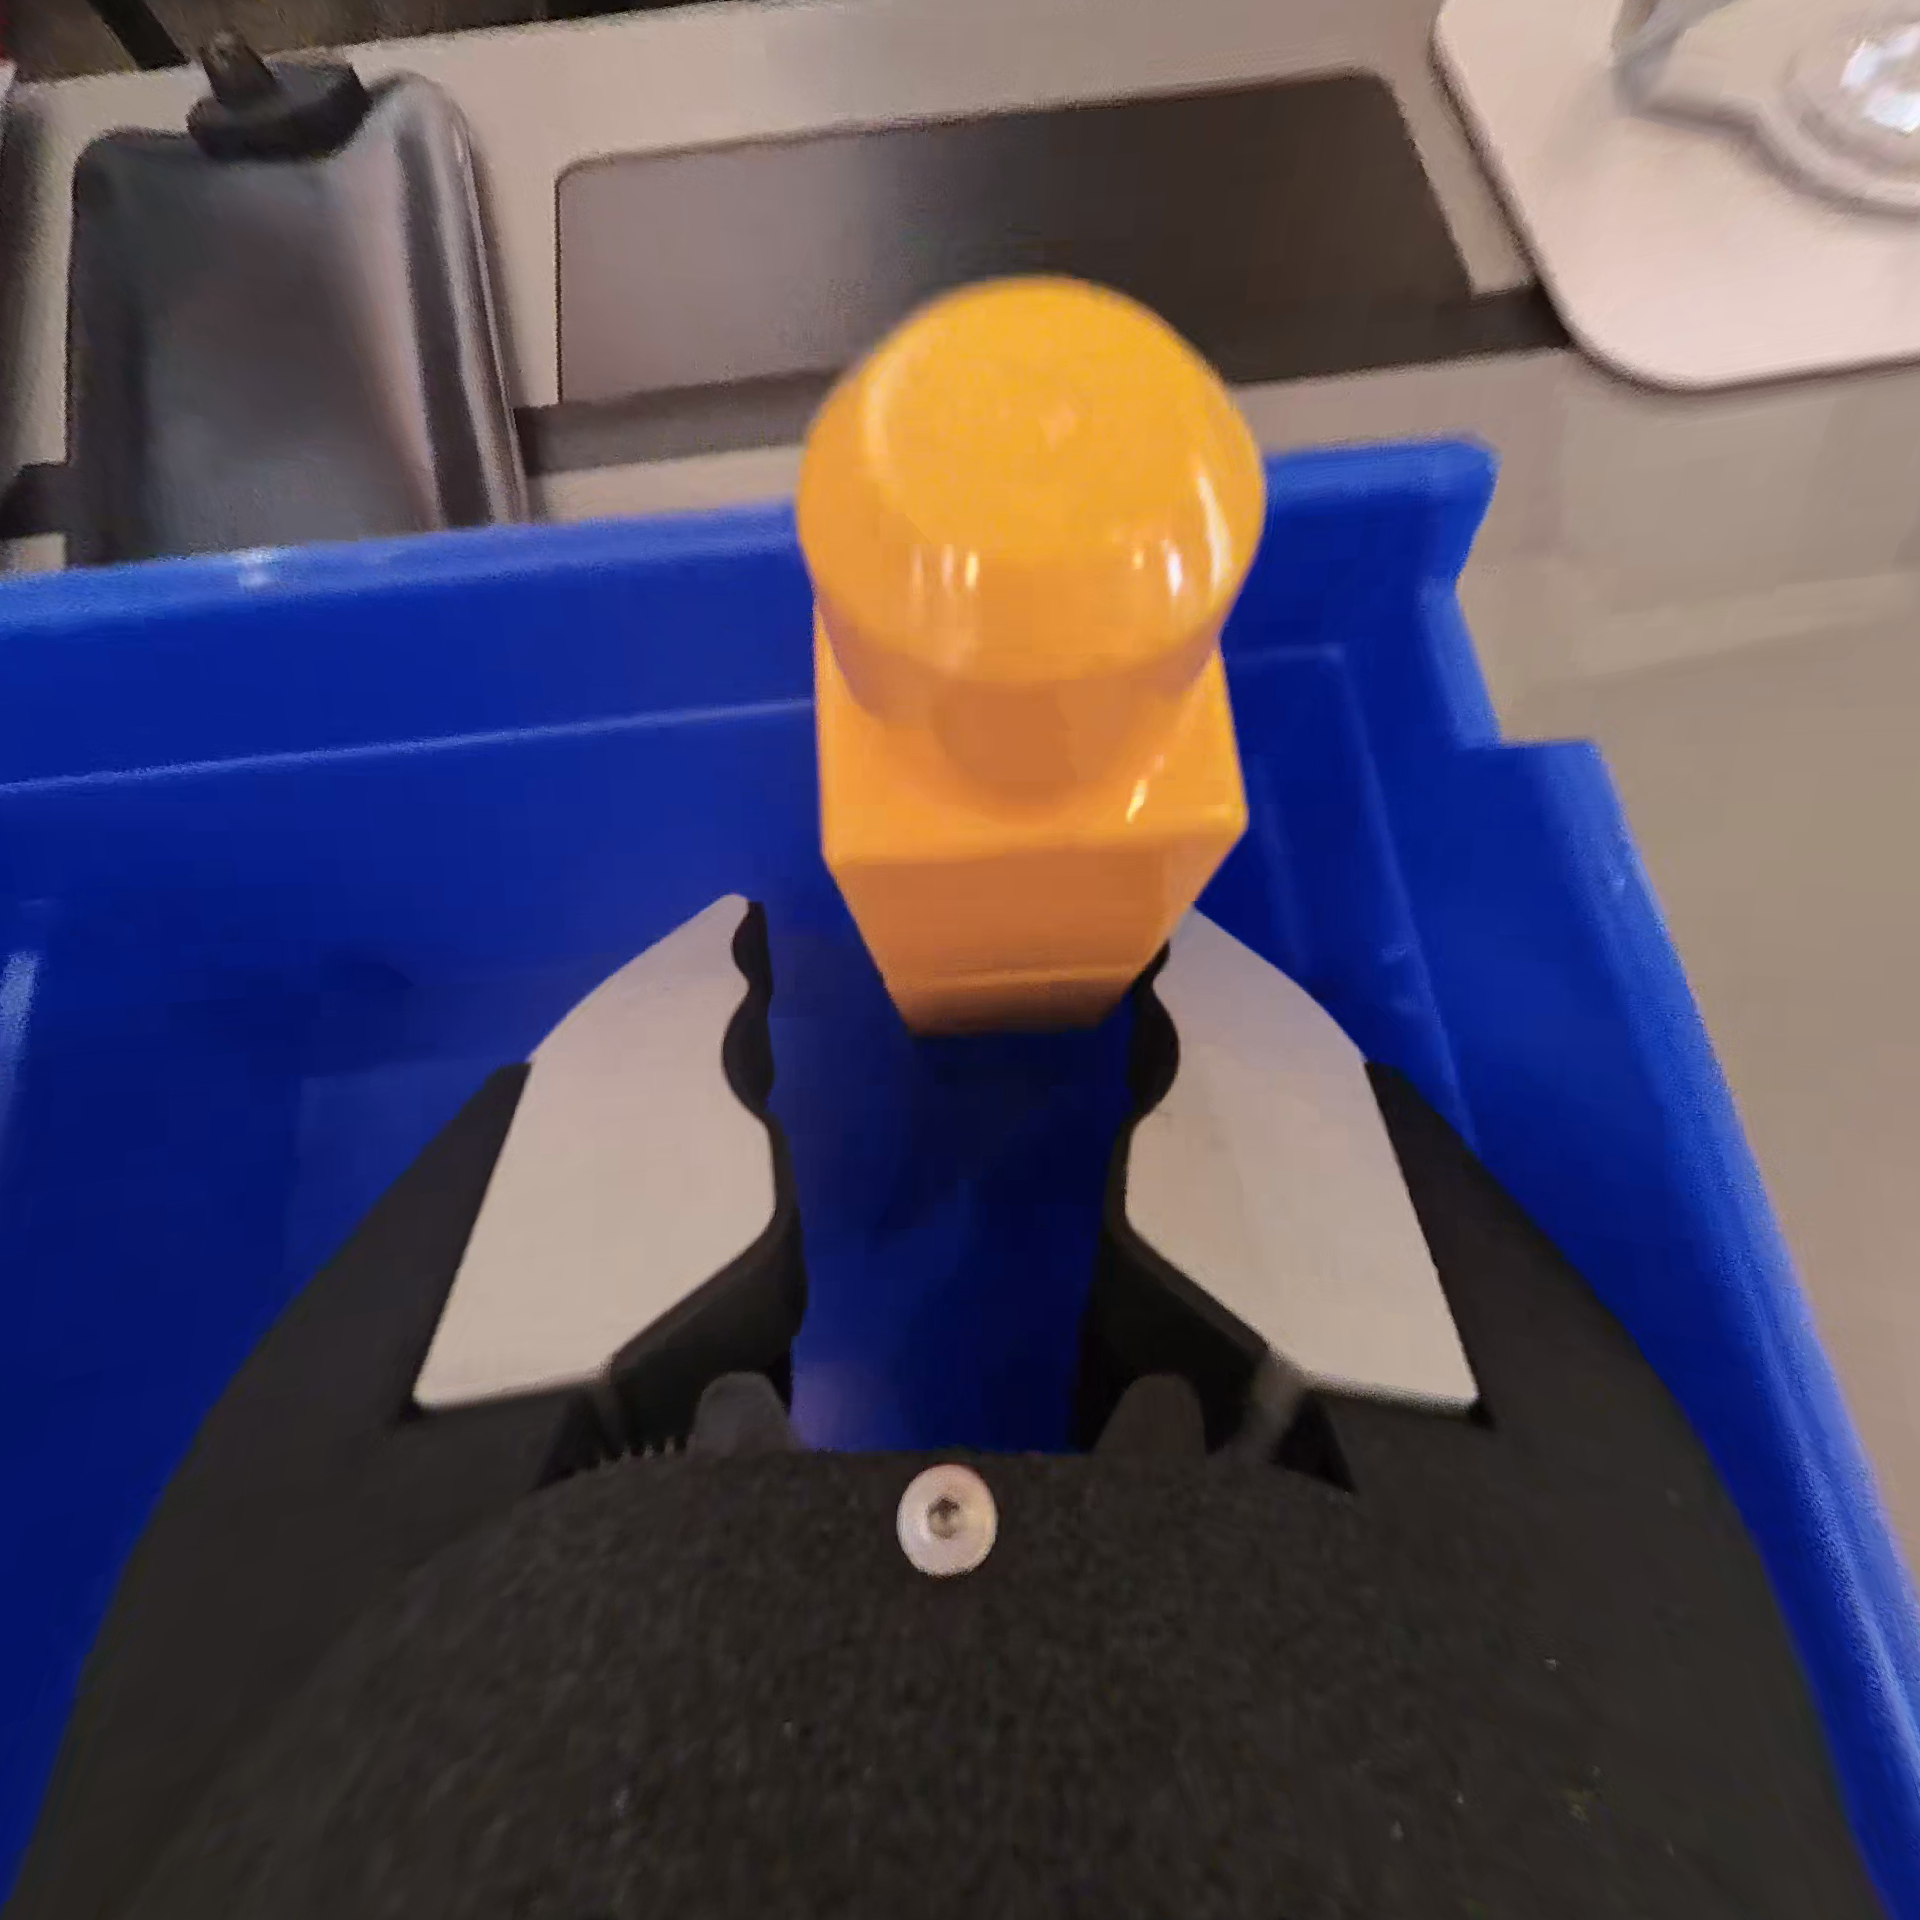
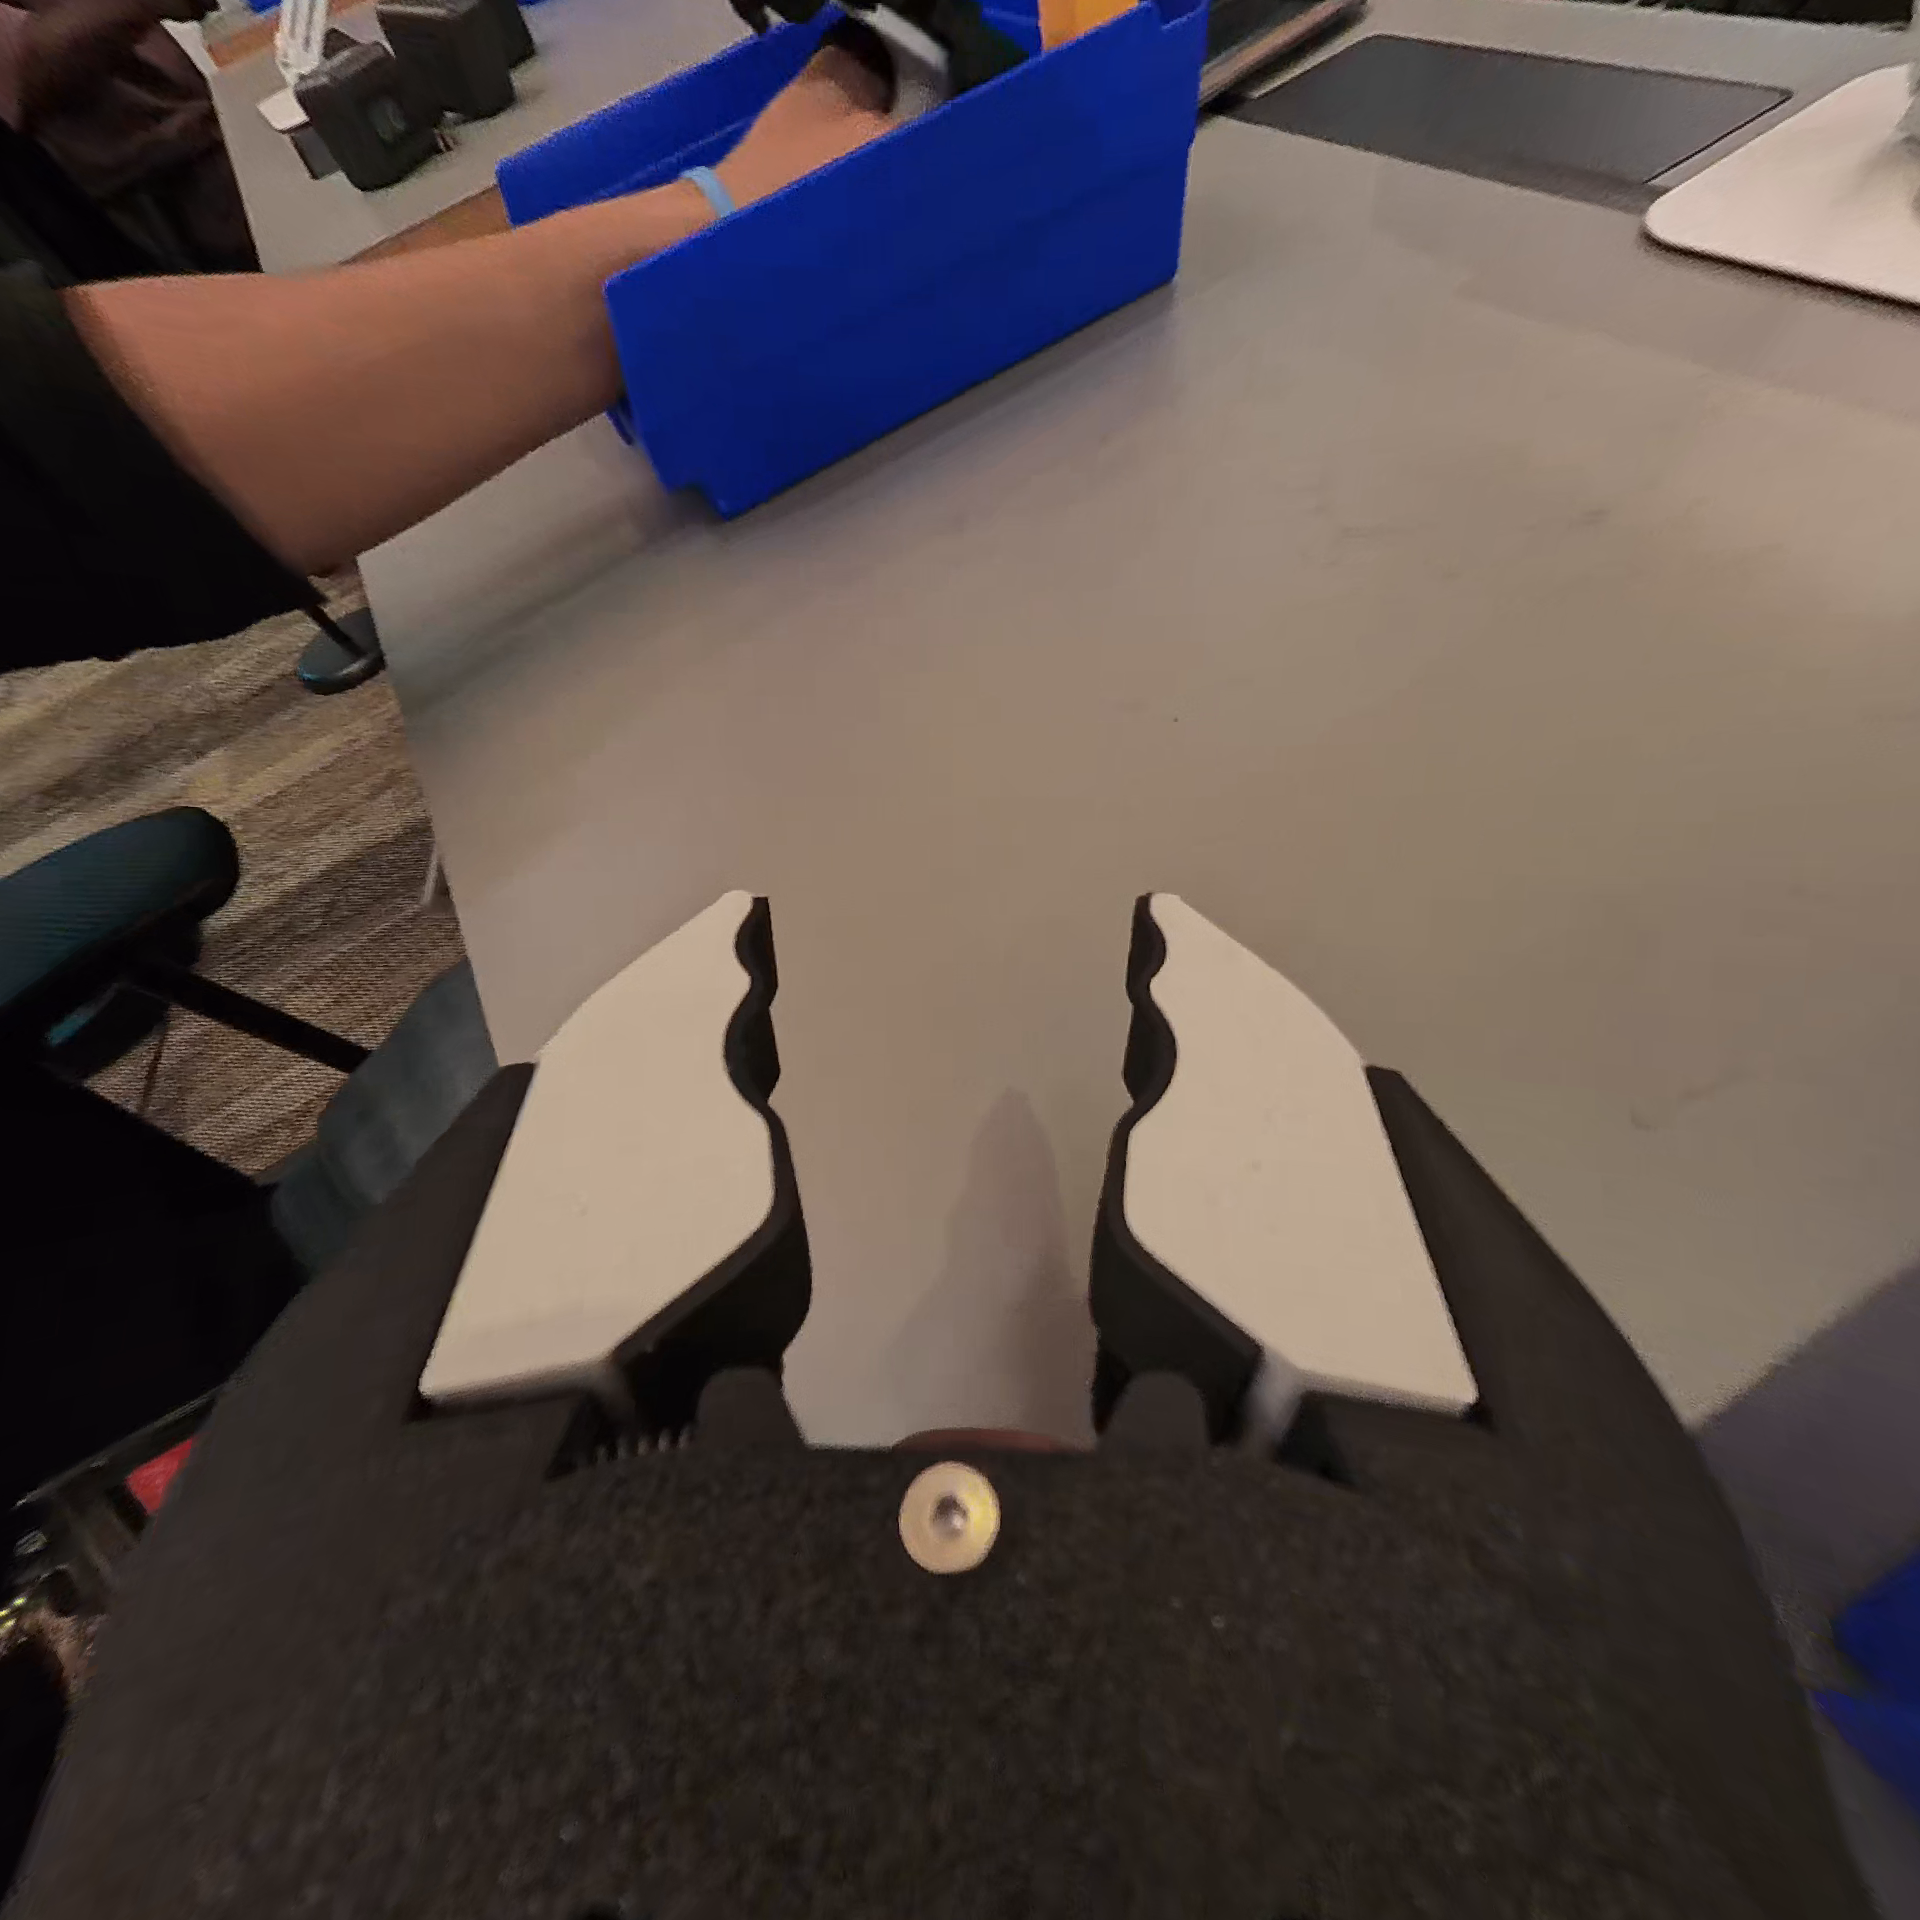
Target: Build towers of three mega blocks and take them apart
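An orange-yellow mega block [image 1: 1029,748] with one round stud, blurred, sits at the tips of my left gripper [image 1: 951,914] inside a blue bin [image 1: 416,831]. The block's base touches the right fingertip [image 1: 1153,997] and stands apart from the left one. The jaws are wide open, so I cannot tell if the block rests on the bin floor. My right gripper [image 2: 951,914] is open and empty, low over the grey table [image 2: 1351,623]. In the right wrist view the bin [image 2: 894,301] stands at the far centre, with a person's arm [image 2: 395,374] reaching into it.
A white monitor stand [image 2: 1808,208] stands at the far right beside a dark inset panel [image 2: 1507,104]. Black devices [image 2: 405,94] stand at the far left. The table's left edge drops to carpet and an office chair [image 2: 104,925]. A blue object [image 2: 1870,1662] shows at the lower right.
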Action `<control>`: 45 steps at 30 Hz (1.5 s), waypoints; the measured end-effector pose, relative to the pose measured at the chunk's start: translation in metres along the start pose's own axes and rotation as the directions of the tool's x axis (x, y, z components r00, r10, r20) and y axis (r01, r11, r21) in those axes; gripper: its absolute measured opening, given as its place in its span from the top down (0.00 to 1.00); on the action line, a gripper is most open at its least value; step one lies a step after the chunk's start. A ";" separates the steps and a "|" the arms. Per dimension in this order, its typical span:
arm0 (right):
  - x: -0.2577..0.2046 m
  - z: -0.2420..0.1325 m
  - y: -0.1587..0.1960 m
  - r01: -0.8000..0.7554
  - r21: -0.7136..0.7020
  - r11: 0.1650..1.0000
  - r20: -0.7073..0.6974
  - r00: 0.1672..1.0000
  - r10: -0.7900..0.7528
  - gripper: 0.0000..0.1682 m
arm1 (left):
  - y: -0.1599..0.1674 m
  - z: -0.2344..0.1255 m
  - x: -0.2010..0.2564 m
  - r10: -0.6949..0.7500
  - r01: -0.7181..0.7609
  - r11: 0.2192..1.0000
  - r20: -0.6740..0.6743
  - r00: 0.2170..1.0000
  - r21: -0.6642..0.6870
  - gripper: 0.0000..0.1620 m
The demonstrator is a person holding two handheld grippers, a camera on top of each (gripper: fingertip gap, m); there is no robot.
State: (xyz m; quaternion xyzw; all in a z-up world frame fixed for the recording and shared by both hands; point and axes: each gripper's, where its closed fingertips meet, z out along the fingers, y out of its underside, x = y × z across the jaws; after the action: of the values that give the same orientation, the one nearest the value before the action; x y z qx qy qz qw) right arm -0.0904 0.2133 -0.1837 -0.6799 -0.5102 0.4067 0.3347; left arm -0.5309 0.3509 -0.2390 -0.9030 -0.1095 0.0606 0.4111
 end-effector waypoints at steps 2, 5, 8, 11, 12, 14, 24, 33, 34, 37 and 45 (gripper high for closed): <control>-0.003 0.002 0.001 -0.003 -0.008 1.000 0.016 1.000 0.003 0.62 | -0.007 0.000 0.004 -0.017 0.019 0.999 -0.039 0.999 0.044 0.74; -0.004 0.003 0.004 0.014 -0.022 1.000 0.015 1.000 -0.014 0.62 | -0.009 -0.009 0.001 -0.001 0.003 0.998 -0.041 0.999 0.056 0.75; 0.002 0.002 0.006 0.031 -0.032 0.999 -0.003 1.000 -0.031 0.63 | -0.020 -0.035 0.004 0.052 -0.040 0.992 -0.097 0.994 0.119 0.75; 0.011 -0.002 -0.003 0.029 -0.007 1.000 -0.014 0.999 -0.029 0.63 | -0.042 -0.084 0.017 0.067 -0.013 0.975 -0.241 0.968 0.221 0.75; 0.014 -0.003 -0.010 0.030 0.009 1.000 -0.014 0.999 -0.030 0.63 | -0.050 -0.105 0.034 0.082 0.009 0.970 -0.361 0.929 0.244 0.75; 0.018 -0.006 -0.035 0.050 0.063 0.997 0.004 0.999 -0.051 0.65 | -0.067 -0.150 0.070 0.139 0.027 0.953 -0.515 0.846 0.303 0.75; 0.038 0.021 -0.157 0.039 0.384 0.923 0.245 0.959 -0.142 0.60 | -0.012 -0.221 0.315 0.468 -0.315 0.870 -0.837 0.283 0.379 0.75; 0.023 0.030 -0.141 -0.094 0.370 0.924 0.486 0.867 -0.106 0.61 | 0.023 -0.203 0.354 0.407 -0.319 0.888 -0.890 0.206 0.332 0.75; 0.024 0.034 -0.139 -0.087 0.353 0.932 0.479 0.872 -0.100 0.64 | 0.024 -0.205 0.357 0.397 -0.304 0.894 -0.898 0.188 0.331 0.75; 0.024 0.043 -0.129 -0.044 0.285 0.958 0.476 0.874 -0.101 0.79 | 0.035 -0.201 0.362 0.382 -0.329 0.891 -0.908 0.173 0.313 0.75; 0.029 -0.061 -0.211 -0.287 0.634 0.718 0.529 0.838 -0.132 0.79 | 0.065 -0.193 0.366 0.489 -0.515 0.787 -0.852 0.187 0.339 0.75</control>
State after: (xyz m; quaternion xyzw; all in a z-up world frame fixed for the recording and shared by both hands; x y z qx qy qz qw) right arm -0.1210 0.2926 0.0211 -0.3838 -0.3628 0.7553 0.3881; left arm -0.1284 0.2591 -0.1689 -0.7693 0.4343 -0.3154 0.3466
